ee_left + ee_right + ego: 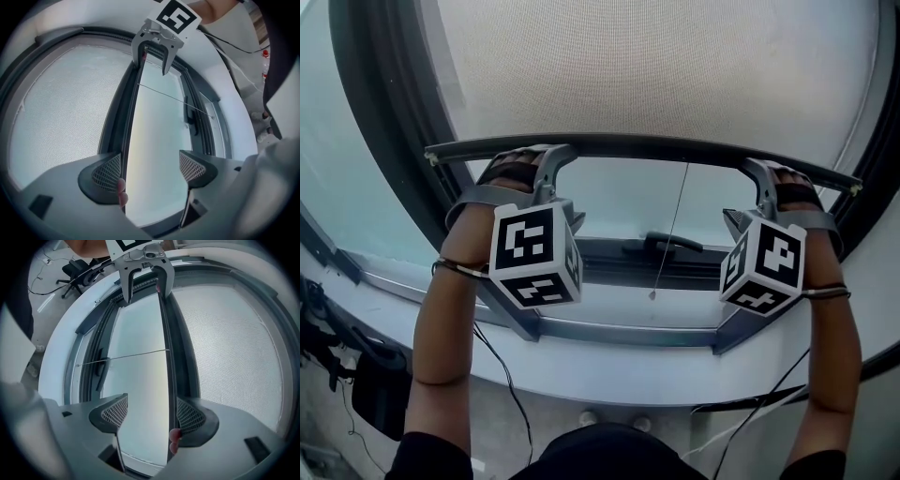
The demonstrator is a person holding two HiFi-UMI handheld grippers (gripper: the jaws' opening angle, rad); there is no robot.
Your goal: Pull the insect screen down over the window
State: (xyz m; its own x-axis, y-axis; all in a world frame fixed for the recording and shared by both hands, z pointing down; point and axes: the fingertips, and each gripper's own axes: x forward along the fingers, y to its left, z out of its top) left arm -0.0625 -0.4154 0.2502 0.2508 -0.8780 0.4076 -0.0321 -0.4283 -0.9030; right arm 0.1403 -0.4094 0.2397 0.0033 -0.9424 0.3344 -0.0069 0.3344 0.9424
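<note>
**Item: screen** (656,66). Pale mesh covering the upper part of the window. Its lower edge is a dark bar (675,148).

**Position:** the bar hangs above the sill (609,370). A band of bare glass (628,197) shows between the two, so the task is judged part done.

**Long axis:** the bar runs side to side across the window, level or nearly so, and crosses the jaws of both grippers.

**Left gripper** (150,171): on the bar near its left end. The jaws stand wide apart and are not clamped. The bar lies just beside, perhaps touching, the mesh-side pad (107,172). The other pad is well clear, out over the glass. Fingertips (123,192) show at the bar.

**Right gripper** (152,413): near the right end, set the same way. The jaws are parted, with the bar at the mesh-side pad (190,417). Fingertips (175,437) show beside it.

**Relation that governs the move:** in each gripper the bar sits under the mesh-side jaw, with free travel toward the sill. Neither hand is nearer, since each has one end. An even downward pull on both is judged necessary to keep the bar level.

**Adjacent:** a thin cord (670,230) hangs from the bar right of centre. A window handle (673,244) lies on the lower frame.
</note>
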